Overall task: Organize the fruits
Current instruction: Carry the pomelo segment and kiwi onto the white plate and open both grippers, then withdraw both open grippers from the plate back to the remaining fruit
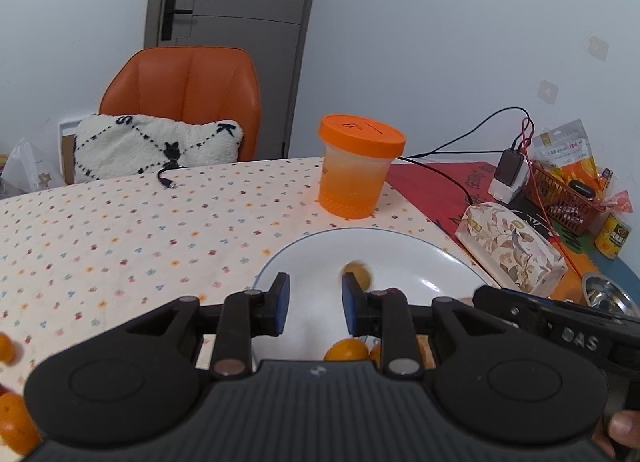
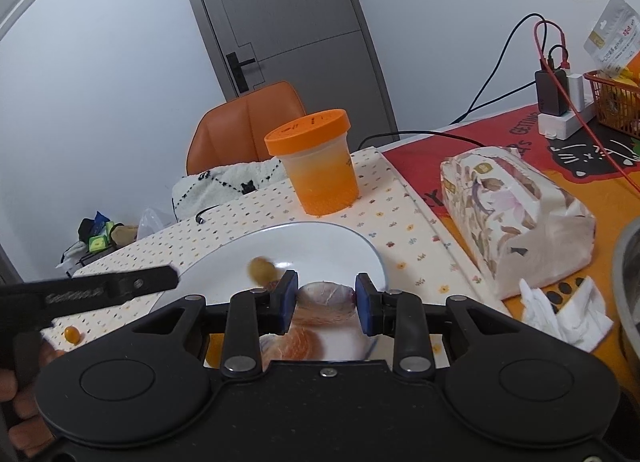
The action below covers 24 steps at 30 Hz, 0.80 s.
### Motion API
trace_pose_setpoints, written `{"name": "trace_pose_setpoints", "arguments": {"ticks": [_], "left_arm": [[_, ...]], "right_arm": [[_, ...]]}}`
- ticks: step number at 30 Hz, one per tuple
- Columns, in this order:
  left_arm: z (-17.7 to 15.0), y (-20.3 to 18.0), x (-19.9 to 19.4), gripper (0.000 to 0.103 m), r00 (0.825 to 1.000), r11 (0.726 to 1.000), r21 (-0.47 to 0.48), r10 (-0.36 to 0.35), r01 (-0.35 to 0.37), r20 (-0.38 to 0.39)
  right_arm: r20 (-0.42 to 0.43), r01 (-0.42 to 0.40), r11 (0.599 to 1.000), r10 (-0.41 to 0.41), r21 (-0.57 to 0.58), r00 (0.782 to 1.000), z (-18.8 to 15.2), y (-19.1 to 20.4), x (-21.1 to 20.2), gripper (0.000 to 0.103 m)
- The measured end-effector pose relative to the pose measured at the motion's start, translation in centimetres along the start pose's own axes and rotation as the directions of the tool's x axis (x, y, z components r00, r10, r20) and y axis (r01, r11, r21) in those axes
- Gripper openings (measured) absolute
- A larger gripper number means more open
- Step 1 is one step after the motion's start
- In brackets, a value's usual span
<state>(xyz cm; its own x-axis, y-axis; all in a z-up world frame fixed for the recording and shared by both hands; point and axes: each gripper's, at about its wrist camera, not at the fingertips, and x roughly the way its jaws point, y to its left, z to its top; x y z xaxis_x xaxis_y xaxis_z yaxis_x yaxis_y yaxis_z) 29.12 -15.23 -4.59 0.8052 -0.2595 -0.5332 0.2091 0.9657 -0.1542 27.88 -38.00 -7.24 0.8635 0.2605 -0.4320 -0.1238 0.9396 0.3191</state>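
Note:
My left gripper (image 1: 314,302) is open above a white plate (image 1: 400,258), with nothing between its blue pads. Just past its right pad a small orange kumquat (image 1: 357,273) shows blurred over the plate; the same fruit (image 2: 262,268) is blurred in the right wrist view. More orange fruit (image 1: 346,350) lies under the left gripper, and two oranges (image 1: 14,418) rest on the cloth at far left. My right gripper (image 2: 326,302) holds a pale peeled citrus piece (image 2: 326,292), its pads touching both sides. Peeled segments (image 2: 296,342) lie below on the plate (image 2: 320,246). One kumquat (image 2: 72,334) sits on the cloth.
An orange-lidded jar (image 1: 358,170) stands just beyond the plate. To the right are a floral tissue pack (image 2: 516,222), crumpled tissue (image 2: 560,314), a steel bowl (image 1: 608,294) and a red basket (image 1: 560,198) with cables. An orange chair (image 1: 180,94) with a pillow stands behind the table.

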Motion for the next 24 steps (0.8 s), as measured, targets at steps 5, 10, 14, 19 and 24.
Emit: {"name": "trace_pose_setpoints", "arguments": {"ticks": [5,10,14,19,24], "left_arm": [[-0.5,1.0,-1.3,0.027,1.0,1.0,-0.016,0.02,-0.02,-0.002],[-0.9,1.9,-2.3,0.027,0.999,0.999,-0.033,0.039,-0.039,0.0],[-1.1,2.4,-3.2,0.029,0.999,0.998,-0.045,0.048,-0.048,0.0],[-1.3,2.7,-4.4,0.044,0.998,0.997,-0.047,0.067,-0.067,0.006],[-1.3,3.4,-5.8,0.072,0.996,0.994,-0.056,0.09,-0.089,0.005]], "right_arm": [[0.005,0.006,1.0,-0.006,-0.012,1.0,-0.2,0.5,1.0,0.029],[-0.04,0.007,1.0,-0.008,-0.019,0.999,-1.1,1.2,1.2,0.031],[-0.019,-0.004,1.0,0.004,-0.007,1.0,-1.0,1.4,0.1,0.035],[-0.008,-0.026,1.0,0.025,-0.004,1.0,-0.8,2.1,-1.0,0.049],[-0.012,-0.06,0.998,0.06,-0.007,0.998,-1.1,3.4,-2.0,0.061]]}}
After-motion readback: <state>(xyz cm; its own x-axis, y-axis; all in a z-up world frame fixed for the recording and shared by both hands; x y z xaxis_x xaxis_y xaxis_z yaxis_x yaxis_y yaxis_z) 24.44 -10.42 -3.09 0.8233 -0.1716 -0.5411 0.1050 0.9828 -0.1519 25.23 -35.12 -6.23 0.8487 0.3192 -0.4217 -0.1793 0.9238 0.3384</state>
